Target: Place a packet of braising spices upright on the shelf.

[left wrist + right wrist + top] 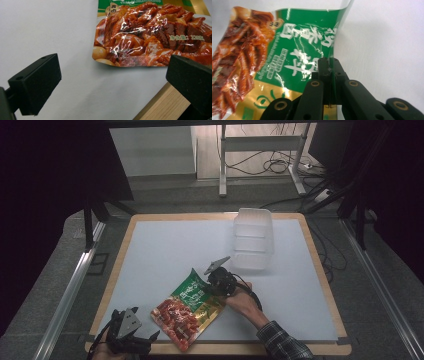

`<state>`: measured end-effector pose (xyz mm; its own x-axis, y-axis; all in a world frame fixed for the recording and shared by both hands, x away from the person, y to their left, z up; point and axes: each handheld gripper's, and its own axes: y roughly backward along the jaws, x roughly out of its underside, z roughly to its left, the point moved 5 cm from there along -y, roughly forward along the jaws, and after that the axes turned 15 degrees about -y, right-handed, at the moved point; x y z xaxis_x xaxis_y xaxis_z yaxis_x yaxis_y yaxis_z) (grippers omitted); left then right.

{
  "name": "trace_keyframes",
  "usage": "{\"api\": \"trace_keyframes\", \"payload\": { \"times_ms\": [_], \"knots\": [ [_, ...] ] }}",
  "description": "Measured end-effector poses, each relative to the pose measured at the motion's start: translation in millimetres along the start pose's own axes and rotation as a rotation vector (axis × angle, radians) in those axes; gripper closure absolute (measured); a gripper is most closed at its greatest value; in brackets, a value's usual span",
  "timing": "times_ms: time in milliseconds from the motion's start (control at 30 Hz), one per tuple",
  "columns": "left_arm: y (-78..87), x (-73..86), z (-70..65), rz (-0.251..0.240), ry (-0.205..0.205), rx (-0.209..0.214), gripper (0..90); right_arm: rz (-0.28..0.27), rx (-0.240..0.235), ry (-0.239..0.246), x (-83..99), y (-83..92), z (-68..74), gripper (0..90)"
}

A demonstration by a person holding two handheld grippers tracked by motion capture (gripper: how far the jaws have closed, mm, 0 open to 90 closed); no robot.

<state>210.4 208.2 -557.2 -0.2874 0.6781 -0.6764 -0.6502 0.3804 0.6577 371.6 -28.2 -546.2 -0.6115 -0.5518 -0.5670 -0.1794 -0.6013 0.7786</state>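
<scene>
A snack packet (186,314), green at the top with red food pictured and a gold edge, lies on the white mat near the front of the table. My right gripper (212,287) is shut on the packet's (294,62) green upper edge, and that edge curls up off the mat where the jaws (329,65) pinch the foil. My left gripper (152,342) rests at the table's front left corner, jaws open and apart with nothing between them. In the left gripper view the packet's (152,35) red lower end lies just beyond the open left gripper (113,77).
A clear plastic container (253,239) stands at the back right of the mat. The wooden table rim (320,260) frames the white mat (170,250). A metal stand and cables lie on the floor behind the table.
</scene>
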Motion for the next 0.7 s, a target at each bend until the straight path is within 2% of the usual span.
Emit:
{"api": "trace_keyframes", "payload": {
  "times_ms": [167,433,567,700],
  "knots": [
    [0.1,0.0,0.2,0.001,-0.001,-0.002,0.0,-0.01,-0.046,-0.01,-8.0,13.1,3.7,88.6],
    [0.4,0.3,0.4,0.003,-0.003,-0.001,0.0,-0.048,-0.108,-0.004,-25.6,35.9,19.3,88.5],
    [0.8,0.5,1.4,-0.005,0.012,-0.004,0.0,-0.063,-0.144,-0.009,-33.9,44.9,25.3,88.7],
    [1.7,1.1,3.2,-0.012,0.032,-0.009,0.0,-0.074,-0.159,-0.006,-41.6,55.3,30.9,88.8]
  ]
}}
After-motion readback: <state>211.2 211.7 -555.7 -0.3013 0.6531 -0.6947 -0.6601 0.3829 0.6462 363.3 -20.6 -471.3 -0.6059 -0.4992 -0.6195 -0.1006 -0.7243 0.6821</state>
